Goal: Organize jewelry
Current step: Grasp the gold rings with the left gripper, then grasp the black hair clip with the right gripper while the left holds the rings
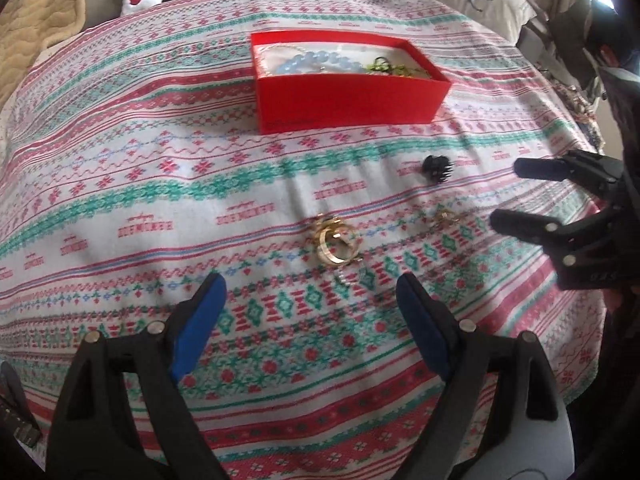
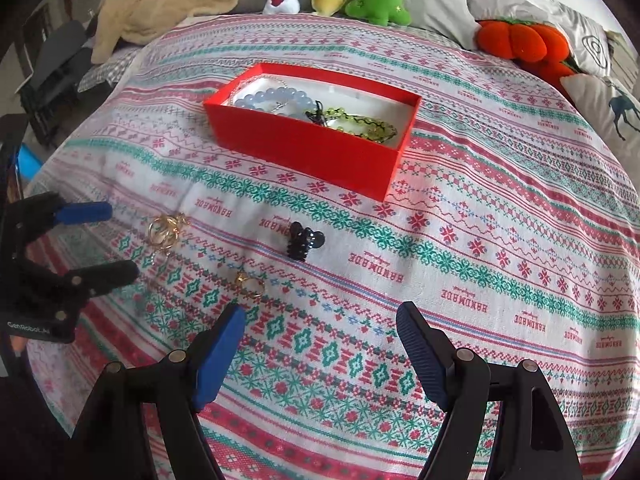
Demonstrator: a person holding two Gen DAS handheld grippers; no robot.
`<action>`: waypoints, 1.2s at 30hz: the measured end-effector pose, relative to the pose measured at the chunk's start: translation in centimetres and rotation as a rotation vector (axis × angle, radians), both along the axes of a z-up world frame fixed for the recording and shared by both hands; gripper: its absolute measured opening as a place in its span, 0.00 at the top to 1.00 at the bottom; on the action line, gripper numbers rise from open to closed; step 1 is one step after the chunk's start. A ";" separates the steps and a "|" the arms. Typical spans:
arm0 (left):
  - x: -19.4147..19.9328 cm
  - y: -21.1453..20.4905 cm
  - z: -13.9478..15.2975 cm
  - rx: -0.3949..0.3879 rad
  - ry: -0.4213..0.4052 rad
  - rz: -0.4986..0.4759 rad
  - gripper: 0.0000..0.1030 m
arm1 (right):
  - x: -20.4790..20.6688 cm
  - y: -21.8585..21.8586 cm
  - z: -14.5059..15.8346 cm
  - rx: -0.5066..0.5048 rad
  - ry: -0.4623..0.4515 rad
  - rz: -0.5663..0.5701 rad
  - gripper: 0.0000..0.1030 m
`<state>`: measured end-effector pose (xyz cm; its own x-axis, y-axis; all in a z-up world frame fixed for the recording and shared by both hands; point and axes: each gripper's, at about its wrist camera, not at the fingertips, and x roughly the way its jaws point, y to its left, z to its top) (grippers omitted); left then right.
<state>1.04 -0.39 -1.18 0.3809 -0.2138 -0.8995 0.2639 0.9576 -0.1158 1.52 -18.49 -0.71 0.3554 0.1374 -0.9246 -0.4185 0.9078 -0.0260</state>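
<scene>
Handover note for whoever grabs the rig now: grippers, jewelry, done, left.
Left gripper: open, empty, above the gold ring cluster.
Right gripper: open, empty, near the small gold earring piece.
Done: pale blue bead bracelet and green bead bracelet lie in the red cardboard box.
Left: ring cluster, earring piece and black claw hair clip remain on the patterned cloth.

L gripper [image 1: 308, 296] hovers w/ blue-padded jaws spread wide, nothing between them. R gripper [image 2: 320, 324] likewise agape, empty, just right of L gripper, tips angled toward it; probably both clear of the surface.
</scene>
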 end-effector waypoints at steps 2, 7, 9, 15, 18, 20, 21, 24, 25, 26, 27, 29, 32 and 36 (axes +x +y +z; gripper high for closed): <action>0.2 -0.3 0.1 -0.049 -0.002 -0.012 0.16 | 0.0 0.3 0.0 -0.005 -0.003 0.006 0.23; 1.0 -0.8 -0.5 -0.117 0.014 -0.006 0.22 | 0.3 0.4 -0.2 -0.005 0.003 -0.006 0.23; 1.3 -1.2 -0.9 -0.117 0.024 -0.006 0.27 | 0.5 0.3 -0.3 -0.007 0.006 -0.014 0.23; 2.3 -1.8 -1.8 -0.099 0.037 0.011 0.44 | 0.7 0.1 -0.5 -0.010 0.016 -0.032 0.23; 2.7 -2.0 -2.0 -0.094 0.038 0.022 0.49 | 0.9 0.0 -0.6 -0.010 0.022 -0.039 0.23; 3.0 -2.1 -2.1 -0.084 0.036 0.028 0.55 | 0.9 0.0 -0.7 -0.013 0.023 -0.042 0.23; 3.2 -2.3 -2.1 -0.076 0.036 0.031 0.60 | 0.9 0.1 -0.7 -0.015 0.023 -0.042 0.23; 3.8 -2.6 -2.2 -0.050 0.041 0.046 0.74 | 1.0 0.0 -0.8 -0.015 0.024 -0.044 0.23; 3.9 -2.6 -2.2 -0.052 0.044 0.050 0.75 | 1.0 0.0 -0.8 -0.016 0.025 -0.045 0.23; 3.9 -2.6 -2.1 -0.056 0.046 0.053 0.75 | 1.1 0.0 -0.8 -0.016 0.027 -0.046 0.23; 4.0 -2.5 -2.0 -0.056 0.048 0.054 0.75 | 1.1 0.1 -0.9 -0.017 0.028 -0.046 0.23; 4.0 -2.4 -1.8 -0.056 0.047 0.053 0.75 | 1.3 0.2 -1.1 -0.018 0.033 -0.046 0.23; 3.6 -2.0 -1.3 -0.060 0.039 0.051 0.75 | 1.5 0.4 -1.3 -0.017 0.043 -0.045 0.23; 3.2 -1.3 -0.7 -0.061 0.031 0.064 0.75 | 1.9 0.6 -1.7 -0.010 0.058 -0.053 0.23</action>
